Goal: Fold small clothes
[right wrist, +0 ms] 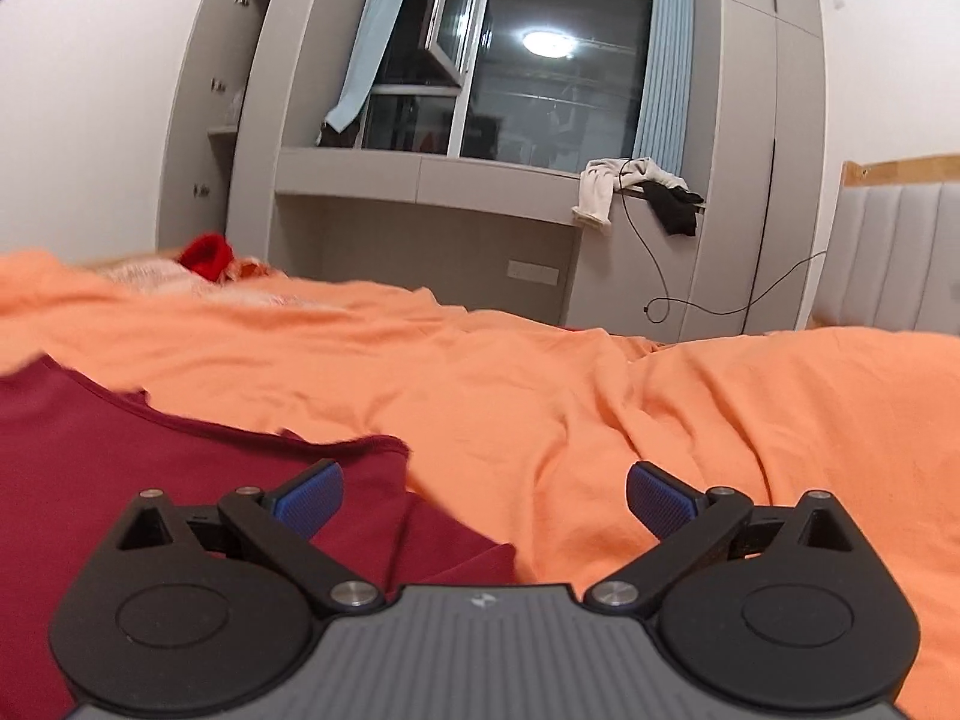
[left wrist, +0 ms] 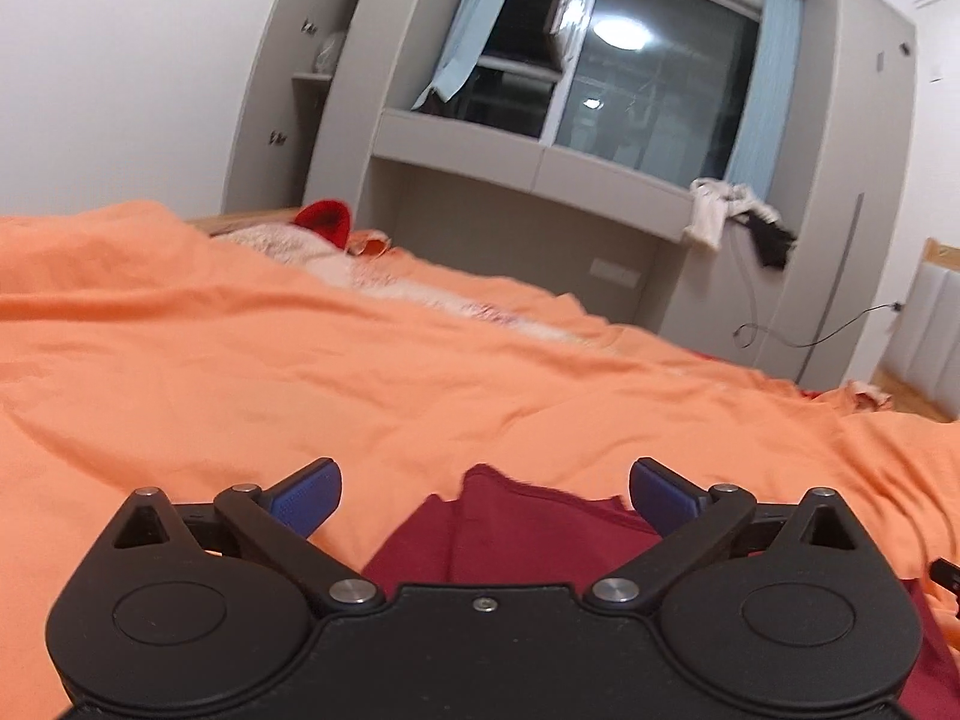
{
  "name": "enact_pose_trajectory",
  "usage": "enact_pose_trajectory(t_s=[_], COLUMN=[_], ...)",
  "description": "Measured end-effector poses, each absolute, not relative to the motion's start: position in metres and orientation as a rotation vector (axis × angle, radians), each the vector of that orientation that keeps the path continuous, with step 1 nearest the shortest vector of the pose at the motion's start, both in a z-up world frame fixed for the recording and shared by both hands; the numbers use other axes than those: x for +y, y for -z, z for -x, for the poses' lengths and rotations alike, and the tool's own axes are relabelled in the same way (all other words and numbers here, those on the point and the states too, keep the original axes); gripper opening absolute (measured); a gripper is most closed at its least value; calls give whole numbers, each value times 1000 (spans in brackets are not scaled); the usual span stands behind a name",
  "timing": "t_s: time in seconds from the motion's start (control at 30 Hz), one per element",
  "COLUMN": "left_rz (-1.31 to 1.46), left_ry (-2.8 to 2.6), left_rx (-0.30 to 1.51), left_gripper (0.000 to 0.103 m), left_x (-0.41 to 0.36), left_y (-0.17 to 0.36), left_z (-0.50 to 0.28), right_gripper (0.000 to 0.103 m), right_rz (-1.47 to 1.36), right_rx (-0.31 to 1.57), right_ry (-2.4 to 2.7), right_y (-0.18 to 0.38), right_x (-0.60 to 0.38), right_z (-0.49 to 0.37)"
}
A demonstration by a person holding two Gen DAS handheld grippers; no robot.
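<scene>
A dark red garment (left wrist: 510,528) lies on the orange bedsheet (left wrist: 300,372), partly folded, with an upper layer edge showing. My left gripper (left wrist: 485,495) is open and empty, its blue pads apart above the garment's far edge. In the right wrist view the same garment (right wrist: 180,468) spreads to the left on the orange bedsheet (right wrist: 660,396). My right gripper (right wrist: 485,495) is open and empty, its left pad over the garment's right part and its right pad over bare sheet.
A bright red item (left wrist: 324,219) and a pale fluffy blanket (left wrist: 288,246) lie at the bed's far side. A grey window desk unit (right wrist: 420,180) stands beyond, with white and black clothes (right wrist: 636,186) and a hanging cable (right wrist: 660,300). A padded headboard (right wrist: 900,252) is on the right.
</scene>
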State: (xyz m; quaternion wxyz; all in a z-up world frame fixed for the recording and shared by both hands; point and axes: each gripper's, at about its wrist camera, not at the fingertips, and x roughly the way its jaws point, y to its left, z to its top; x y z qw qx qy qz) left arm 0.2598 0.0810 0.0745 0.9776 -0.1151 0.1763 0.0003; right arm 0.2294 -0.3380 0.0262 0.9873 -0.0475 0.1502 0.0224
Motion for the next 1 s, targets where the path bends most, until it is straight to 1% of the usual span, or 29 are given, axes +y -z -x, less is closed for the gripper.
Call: enact_pose_trajectory(t_s=[0.13, 0.33, 0.57, 0.9, 1.0], left_rz=[220, 242, 339, 528, 545], left_ry=[42, 84, 95, 140, 165], left_rx=[328, 283, 332, 486, 508], left_gripper=[102, 102, 102, 102, 102], left_x=[70, 64, 69, 76, 72], left_y=[-77, -70, -43, -10, -4], left_z=[-230, -172, -127, -126, -128], right_gripper=[103, 103, 103, 103, 103], right_rz=[67, 136, 96, 121, 116], right_rx=[276, 212, 210, 254, 254], right_ry=[-87, -165, -238, -290, -305], right_y=[-33, -37, -34, -15, -13], right_x=[-325, -293, -264, -238, -231], right_z=[-203, -171, -151, -143, -145])
